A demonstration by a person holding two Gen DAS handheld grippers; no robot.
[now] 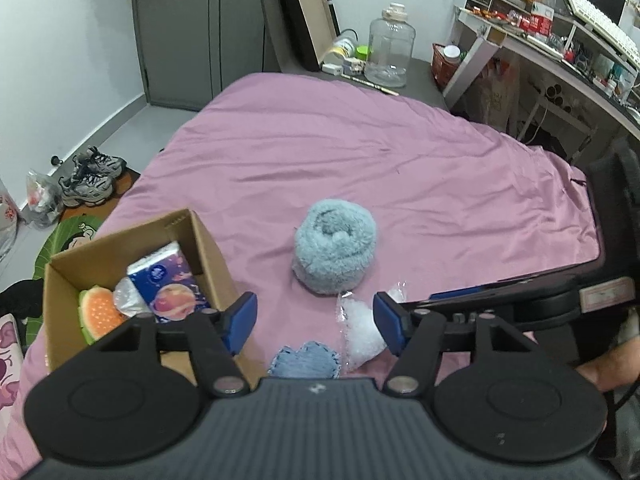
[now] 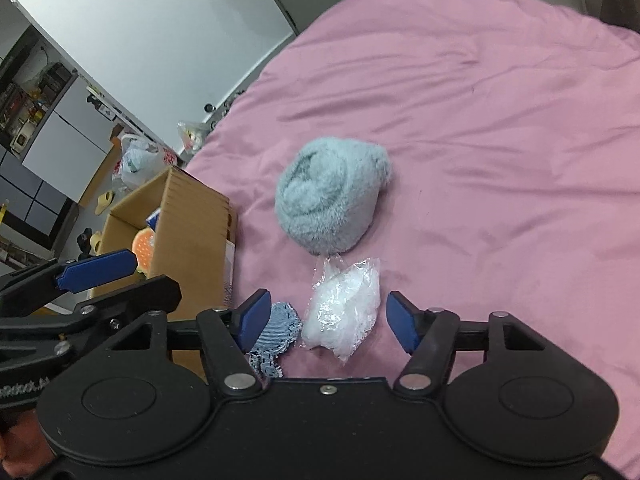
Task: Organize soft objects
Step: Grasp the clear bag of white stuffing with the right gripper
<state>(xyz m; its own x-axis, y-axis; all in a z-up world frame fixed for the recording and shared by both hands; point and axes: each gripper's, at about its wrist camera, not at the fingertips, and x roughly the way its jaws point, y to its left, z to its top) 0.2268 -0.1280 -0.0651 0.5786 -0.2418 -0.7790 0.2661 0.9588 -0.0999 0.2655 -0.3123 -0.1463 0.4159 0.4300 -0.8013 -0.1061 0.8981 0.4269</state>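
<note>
Right gripper hangs with jaws apart over the crinkly plastic pouch on the pink bedspread, which we judge light, slippery, best pinched across its puffy middle, beside our likewise spread left gripper.

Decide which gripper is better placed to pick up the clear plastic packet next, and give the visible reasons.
Right. The right gripper has open jaws that frame the clear plastic packet almost centrally. The left gripper is open too, but the packet lies off toward its right side, with the denim patch nearer its middle.
</note>
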